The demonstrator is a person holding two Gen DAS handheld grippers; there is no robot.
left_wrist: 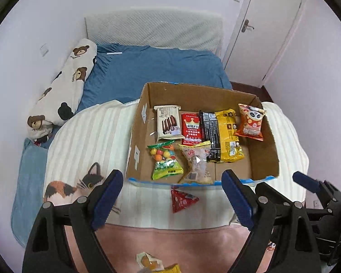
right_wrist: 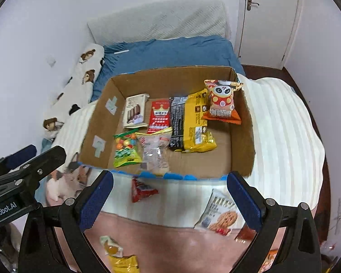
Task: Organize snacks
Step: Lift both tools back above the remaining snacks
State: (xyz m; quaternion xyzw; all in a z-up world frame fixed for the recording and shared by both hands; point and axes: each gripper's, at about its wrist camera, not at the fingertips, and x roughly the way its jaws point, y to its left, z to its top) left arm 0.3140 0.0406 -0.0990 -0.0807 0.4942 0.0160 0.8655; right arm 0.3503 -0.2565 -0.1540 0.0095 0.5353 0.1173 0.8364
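Box: open cardboard box (left_wrist: 264,150) on the bed, on a striped blanket (left_wrist: 91,136).
In box: seven snack packs; far row wafers (left_wrist: 168,122), red pack (left_wrist: 191,127), black pack (left_wrist: 210,134), yellow pack (left_wrist: 228,136), panda bag (left_wrist: 251,122); near row candy bag (left_wrist: 164,161), clear pack (left_wrist: 197,163).
Outside: red triangle pack (left_wrist: 181,199) just near of the box wall; cookie pack (right_wrist: 219,213) to its right; more packs at the near edge.
Left gripper (left_wrist: 172,195): fingers wide, empty, above the red triangle pack.
Right gripper (right_wrist: 170,202): fingers wide, empty.
Around: bear pillow (left_wrist: 63,88) left, door (left_wrist: 268,22) far right.
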